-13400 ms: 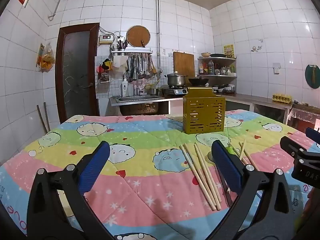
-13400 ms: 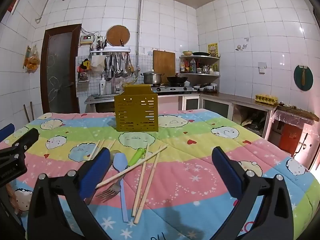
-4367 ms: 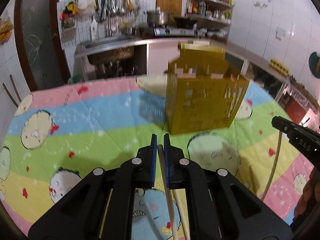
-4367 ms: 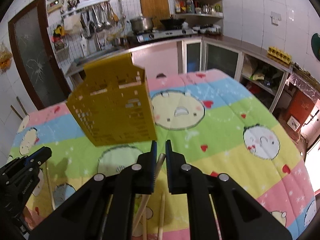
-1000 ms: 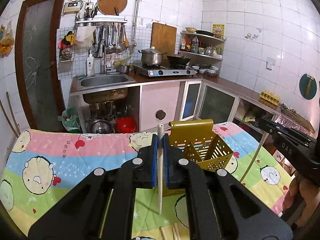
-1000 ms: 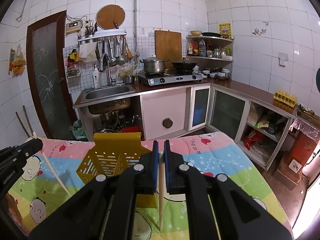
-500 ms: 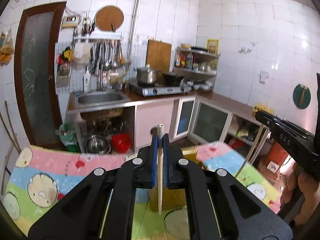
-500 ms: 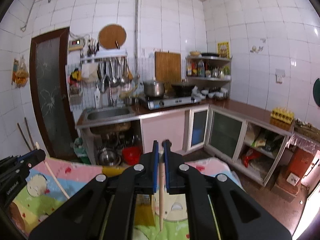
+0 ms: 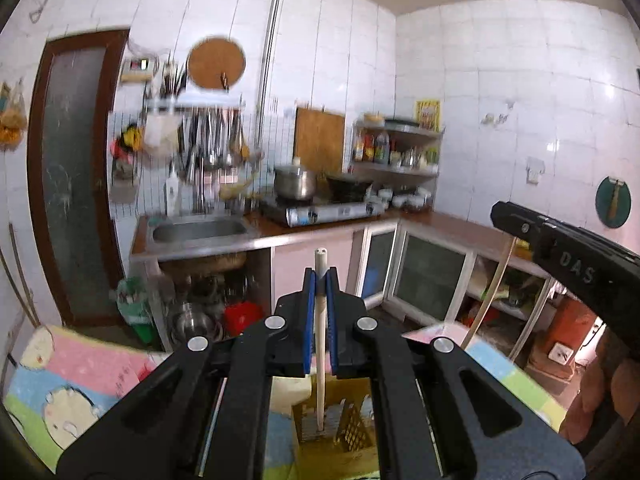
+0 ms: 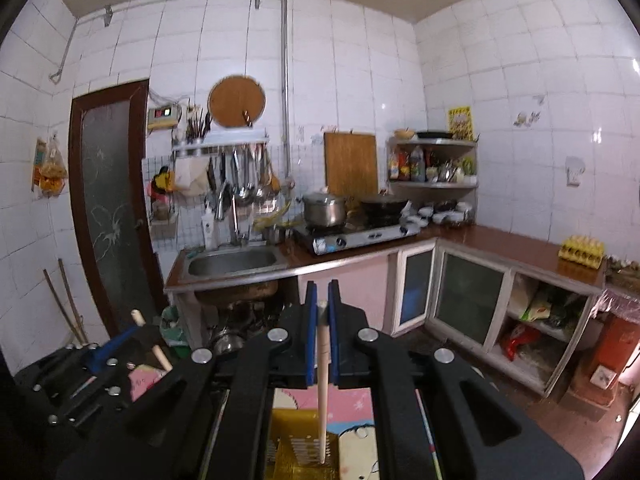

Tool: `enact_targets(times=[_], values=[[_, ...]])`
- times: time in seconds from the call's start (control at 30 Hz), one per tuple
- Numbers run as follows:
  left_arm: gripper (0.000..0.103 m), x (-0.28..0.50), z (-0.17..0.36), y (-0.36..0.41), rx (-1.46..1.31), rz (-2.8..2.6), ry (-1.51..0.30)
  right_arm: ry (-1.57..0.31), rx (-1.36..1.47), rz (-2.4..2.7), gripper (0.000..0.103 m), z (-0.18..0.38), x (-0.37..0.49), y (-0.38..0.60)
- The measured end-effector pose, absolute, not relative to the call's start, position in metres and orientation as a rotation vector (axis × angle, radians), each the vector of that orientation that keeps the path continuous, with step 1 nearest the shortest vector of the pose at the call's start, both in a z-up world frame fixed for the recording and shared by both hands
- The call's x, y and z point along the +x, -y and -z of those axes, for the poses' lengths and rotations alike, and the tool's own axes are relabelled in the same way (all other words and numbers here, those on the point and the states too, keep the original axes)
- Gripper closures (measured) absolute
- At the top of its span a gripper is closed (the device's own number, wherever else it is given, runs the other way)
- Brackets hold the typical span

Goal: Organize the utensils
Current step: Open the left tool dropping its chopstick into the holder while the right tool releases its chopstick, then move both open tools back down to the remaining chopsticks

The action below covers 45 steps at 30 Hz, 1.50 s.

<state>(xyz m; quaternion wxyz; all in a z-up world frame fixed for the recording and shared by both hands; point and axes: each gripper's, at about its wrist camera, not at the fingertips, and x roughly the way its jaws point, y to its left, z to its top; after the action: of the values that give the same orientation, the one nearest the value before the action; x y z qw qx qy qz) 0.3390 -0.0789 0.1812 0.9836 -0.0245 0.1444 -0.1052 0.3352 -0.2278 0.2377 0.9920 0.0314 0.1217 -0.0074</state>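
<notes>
My left gripper (image 9: 320,276) is shut on a pale wooden chopstick (image 9: 320,344) that hangs upright, its tip over the open top of the yellow slotted utensil holder (image 9: 352,432). My right gripper (image 10: 322,288) is shut on a second chopstick (image 10: 323,384), also upright, whose tip hangs above the yellow holder (image 10: 296,452). In the left wrist view the right gripper (image 9: 500,216) shows at the right with its chopstick (image 9: 486,296) slanting down. In the right wrist view the left gripper (image 10: 128,334) sits at the lower left with its chopstick end (image 10: 138,316) sticking up.
The table's cartoon-print cloth (image 9: 72,384) lies below both grippers. Behind it run a steel sink (image 10: 232,262), a gas stove with a pot (image 10: 324,208) and a wok, glass-door cabinets (image 10: 468,296), a hanging utensil rack and a brown door (image 10: 108,216). A hand (image 9: 600,392) shows at the right edge.
Both grippers have risen with their chopsticks and tilted up. The table and the yellow holder have dropped to the bottom of both views and more of the kitchen wall shows.
</notes>
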Motion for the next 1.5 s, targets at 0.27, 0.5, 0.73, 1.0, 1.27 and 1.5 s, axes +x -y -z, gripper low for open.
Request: enact_targets(times=[0.27, 0.5, 0.73, 1.0, 1.27, 1.5], values=[[0.098, 0.367, -0.124, 0.062, -0.054, 0.188, -0.429, -0.418, 0.071, -0.019, 0.097, -0.168, 0.37, 0.231], [0.053, 0.341, -0.15, 0.033, -0.092, 0.161, -0.405, -0.388, 0.088, 0.046, 0.05, -0.183, 0.346, 0.248], [0.008, 0.289, -0.183, 0.0, -0.1, 0.095, -0.327, -0.385, 0.036, 0.102, 0.043, -0.195, 0.295, 0.257], [0.005, 0.254, -0.159, -0.007, -0.072, 0.096, -0.391, -0.456, 0.02, 0.116, 0.038, -0.141, 0.238, 0.25], [0.005, 0.257, -0.078, -0.005, -0.058, 0.105, -0.607, -0.599, 0.036, 0.112, 0.039, -0.066, 0.216, 0.245], [0.005, 0.258, -0.01, 0.003, -0.065, 0.096, -0.736, -0.698, 0.082, 0.131, 0.039, -0.016, 0.214, 0.251]])
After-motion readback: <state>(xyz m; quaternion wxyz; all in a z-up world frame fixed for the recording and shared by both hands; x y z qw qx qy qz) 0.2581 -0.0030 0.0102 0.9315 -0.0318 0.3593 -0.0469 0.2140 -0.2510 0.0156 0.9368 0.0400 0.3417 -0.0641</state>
